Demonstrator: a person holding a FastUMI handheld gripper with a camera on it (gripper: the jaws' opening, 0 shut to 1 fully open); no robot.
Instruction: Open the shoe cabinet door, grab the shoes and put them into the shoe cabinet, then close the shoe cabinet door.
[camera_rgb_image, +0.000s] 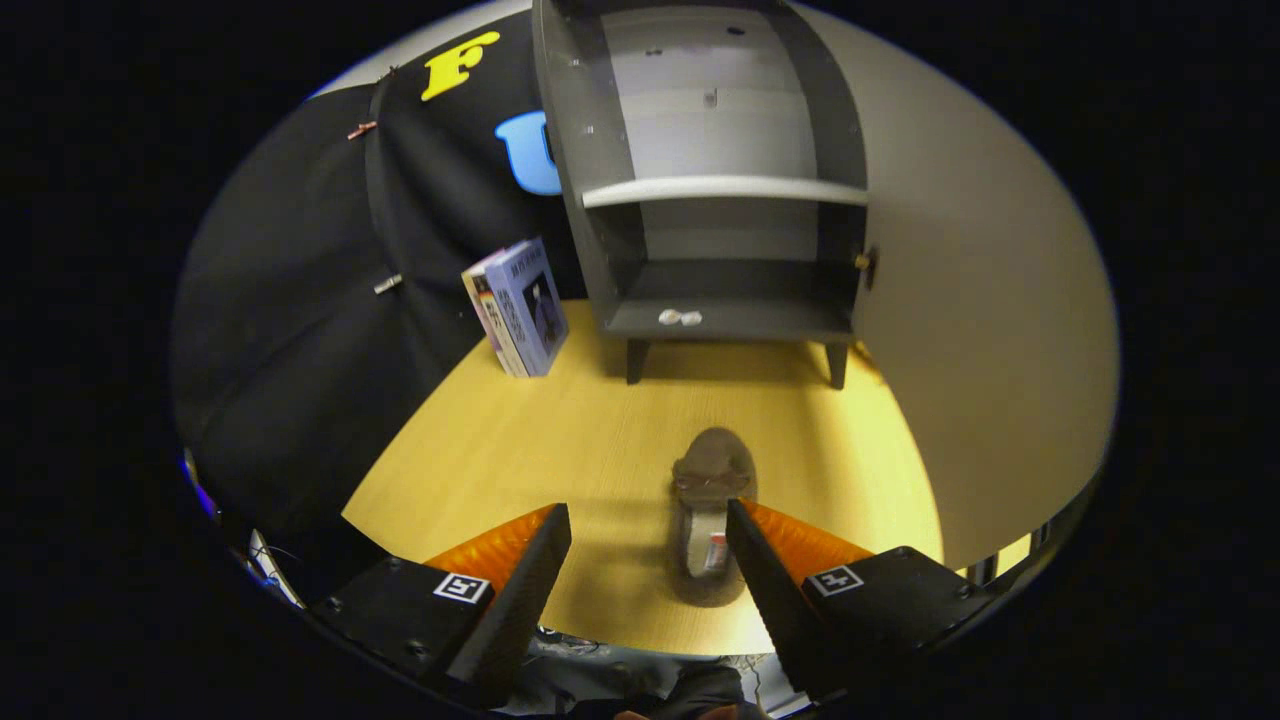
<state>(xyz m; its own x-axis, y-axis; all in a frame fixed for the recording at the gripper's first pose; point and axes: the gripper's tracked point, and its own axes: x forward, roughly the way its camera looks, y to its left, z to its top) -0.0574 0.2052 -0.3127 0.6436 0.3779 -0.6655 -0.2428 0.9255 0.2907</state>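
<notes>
A yellow wooden worktop (560, 440) sits in front of a black cloth wall. The fingers (648, 527) are spread wide apart and hold nothing. A small brown shoe (708, 500) lies flat on the worktop between the fingers, close to the right one. Its toe points away from the fingers, toward the cabinet. I cannot tell if the right finger touches it. Far beyond the fingers stands a dark grey shoe cabinet (715, 190) on short legs. Its big pale door (980, 330) is swung open on the right side. Inside is one light shelf (725, 188). Two tiny pale things (680, 318) sit on the cabinet's bottom board. Just left of the cabinet, a book (520, 305) leans against the cloth wall.
</notes>
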